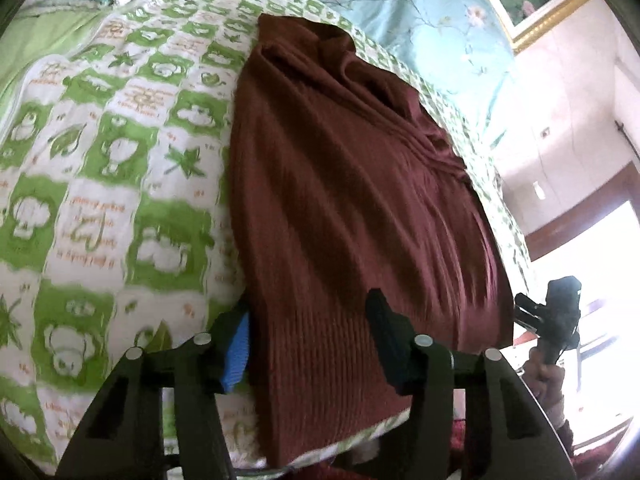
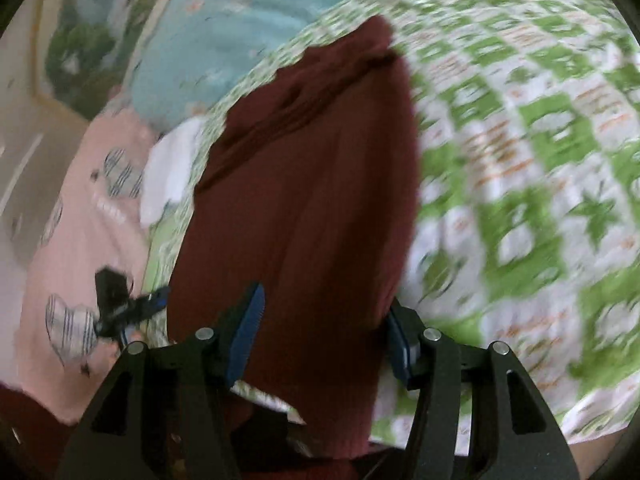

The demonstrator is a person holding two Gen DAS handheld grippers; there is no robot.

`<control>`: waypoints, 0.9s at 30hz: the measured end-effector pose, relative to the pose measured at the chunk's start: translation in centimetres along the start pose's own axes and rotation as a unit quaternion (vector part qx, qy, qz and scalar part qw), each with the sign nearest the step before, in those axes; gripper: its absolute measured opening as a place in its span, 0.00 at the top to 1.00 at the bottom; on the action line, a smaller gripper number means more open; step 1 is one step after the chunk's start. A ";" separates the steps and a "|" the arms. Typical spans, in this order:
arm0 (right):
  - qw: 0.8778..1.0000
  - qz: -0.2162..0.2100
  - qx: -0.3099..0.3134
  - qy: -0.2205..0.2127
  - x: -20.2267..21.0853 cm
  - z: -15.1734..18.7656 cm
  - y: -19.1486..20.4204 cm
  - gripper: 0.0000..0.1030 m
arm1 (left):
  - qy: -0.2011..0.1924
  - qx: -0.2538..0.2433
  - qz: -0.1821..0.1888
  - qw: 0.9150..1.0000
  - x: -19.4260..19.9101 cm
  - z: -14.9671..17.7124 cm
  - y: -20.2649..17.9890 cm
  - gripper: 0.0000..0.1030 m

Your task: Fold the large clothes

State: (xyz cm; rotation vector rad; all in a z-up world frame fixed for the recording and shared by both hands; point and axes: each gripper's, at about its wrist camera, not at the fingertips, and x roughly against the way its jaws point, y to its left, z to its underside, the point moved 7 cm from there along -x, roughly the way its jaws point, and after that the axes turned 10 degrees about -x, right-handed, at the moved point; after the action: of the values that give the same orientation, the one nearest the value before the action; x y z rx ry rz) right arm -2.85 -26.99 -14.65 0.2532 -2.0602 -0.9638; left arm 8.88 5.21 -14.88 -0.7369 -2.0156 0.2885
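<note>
Clearly the maroon sweater (image 1: 352, 184) on the bed (image 1: 120, 160) is soft, floppy knit; both grippers' fingers (image 1: 236, 352) stand half-open, astride its ribbed hem (image 1: 320, 360), gripping nothing.

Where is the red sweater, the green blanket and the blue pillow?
red sweater (image 1: 340, 200): left wrist view, middle of its knit body.
green blanket (image 1: 120, 160): left wrist view, a bare checked patch left of the sweater.
blue pillow (image 1: 420, 20): left wrist view, its flowered cover at the top.
</note>
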 end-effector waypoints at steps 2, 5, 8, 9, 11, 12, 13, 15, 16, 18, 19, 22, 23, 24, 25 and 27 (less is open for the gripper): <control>1.000 -0.017 0.000 0.003 0.0 0.6 0.2 0.45 | 0.000 -0.004 0.014 1.000 0.3 0.7 -0.3 0.50; 0.999 -0.033 -0.005 -0.001 -0.1 1.0 0.1 0.51 | 0.002 -0.012 0.023 1.000 0.3 1.6 -0.6 0.59; 1.000 -0.029 -0.011 0.003 -0.6 0.8 -0.3 0.68 | 0.008 -0.020 0.025 0.999 0.0 2.0 -1.0 0.81; 1.000 -0.018 -0.011 0.010 -0.8 0.9 -0.6 0.75 | 0.011 -0.022 0.025 0.999 -0.1 2.1 -1.2 0.91; 1.000 0.001 -0.004 0.021 -1.1 1.2 -0.9 0.95 | 0.010 -0.031 0.016 0.999 -0.2 2.3 -1.4 0.92; 1.000 0.004 0.001 0.019 -1.0 1.2 -0.6 0.94 | 0.007 -0.035 0.010 0.999 -0.3 2.3 -1.6 0.93; 1.000 0.003 0.005 0.016 -0.8 1.1 -0.3 0.94 | 0.003 -0.037 0.006 0.999 -0.3 2.2 -1.8 0.93; 1.000 -0.006 0.011 0.006 -0.4 0.7 0.6 0.95 | -0.009 -0.037 0.005 0.999 0.0 1.9 -2.1 0.93; 1.000 -0.013 0.014 0.001 -0.1 0.5 0.8 0.95 | -0.016 -0.037 0.007 0.999 0.4 1.7 -2.3 0.93; 0.999 -0.030 0.019 -0.010 0.5 -0.3 1.8 0.95 | -0.032 -0.040 0.006 0.999 1.1 0.9 -2.9 0.94; 0.999 -0.036 0.022 -0.016 0.8 -0.8 2.3 0.95 | -0.040 -0.042 0.007 0.998 1.6 0.4 -3.3 0.94; 0.997 -0.060 0.027 -0.035 1.7 -2.5 3.7 0.95 | -0.071 -0.055 0.005 0.996 3.2 -1.9 -4.7 0.94; 0.996 -0.067 0.028 -0.042 2.0 -3.1 4.2 0.95 | -0.083 -0.060 0.005 0.995 3.8 -2.7 -5.1 0.94; 0.996 -0.075 0.029 -0.049 2.3 -3.8 4.8 0.95 | -0.092 -0.062 0.005 0.994 4.3 -3.5 -5.4 0.94; 0.995 -0.082 0.032 -0.055 2.5 -4.6 5.2 0.95 | -0.101 -0.064 0.005 0.993 4.6 -4.3 -5.7 0.94; 0.993 -0.092 0.038 -0.065 2.6 -6.2 6.4 0.95 | -0.117 -0.066 0.009 0.991 5.4 -6.3 -6.0 0.94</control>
State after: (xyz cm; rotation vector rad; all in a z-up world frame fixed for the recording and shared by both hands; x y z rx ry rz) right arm 1.19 -27.26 -6.26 0.4381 -2.2245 -1.0370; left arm 9.83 3.17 -4.96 -0.8365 -2.2679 0.2636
